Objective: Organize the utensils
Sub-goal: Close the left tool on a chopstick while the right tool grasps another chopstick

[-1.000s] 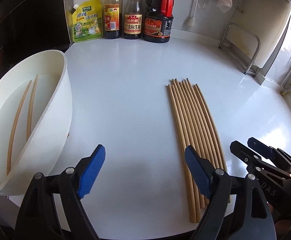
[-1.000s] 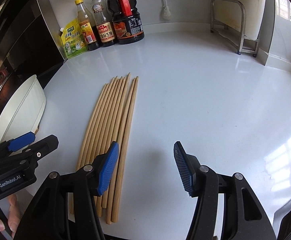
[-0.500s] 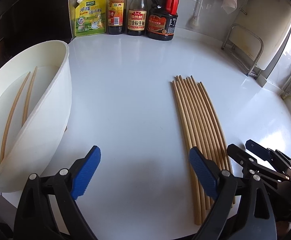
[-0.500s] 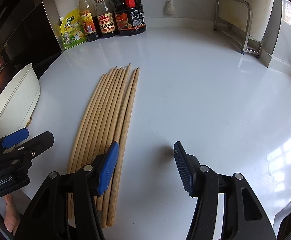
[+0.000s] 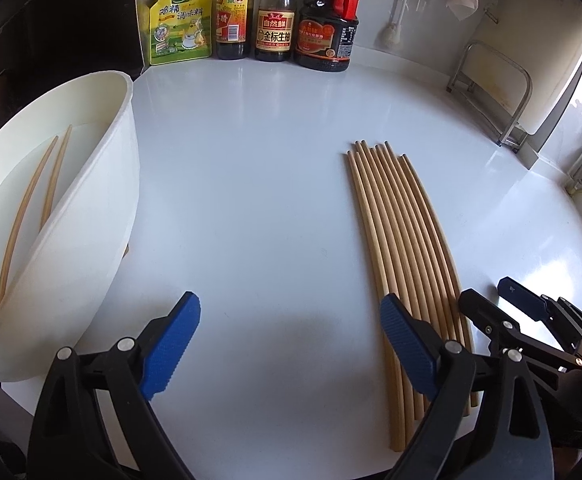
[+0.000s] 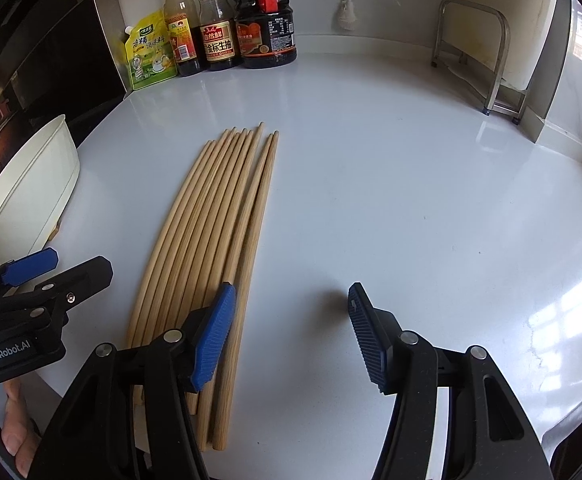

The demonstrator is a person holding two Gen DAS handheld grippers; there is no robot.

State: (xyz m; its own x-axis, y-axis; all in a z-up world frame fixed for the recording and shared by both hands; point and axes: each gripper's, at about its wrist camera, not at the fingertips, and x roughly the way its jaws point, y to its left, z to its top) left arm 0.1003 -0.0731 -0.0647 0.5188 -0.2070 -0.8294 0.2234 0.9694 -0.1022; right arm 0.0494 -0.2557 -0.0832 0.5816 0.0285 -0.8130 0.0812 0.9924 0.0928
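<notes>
1. Left gripper (image 5: 289,344) tilts down over bare bench (image 5: 271,200); its fingers have just spread wide, nothing between them.
2. Right gripper (image 6: 291,334) hovers with fingers apart beside the row of chopsticks (image 6: 211,240).
3. The white tub (image 5: 91,216) holds two chopsticks (image 5: 39,196).

Tan chopsticks (image 5: 401,240), white tub (image 5: 91,216), blue ribbed tool pads (image 6: 215,332).

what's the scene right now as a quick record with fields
surface: white countertop
loose utensils: row of wooden chopsticks lying flat
container: white tub, two chopsticks inside
left gripper: open, empty, jaws just widened
right gripper: open, empty, beside the row
back wall: sauce bottles, seasoning pouch
</notes>
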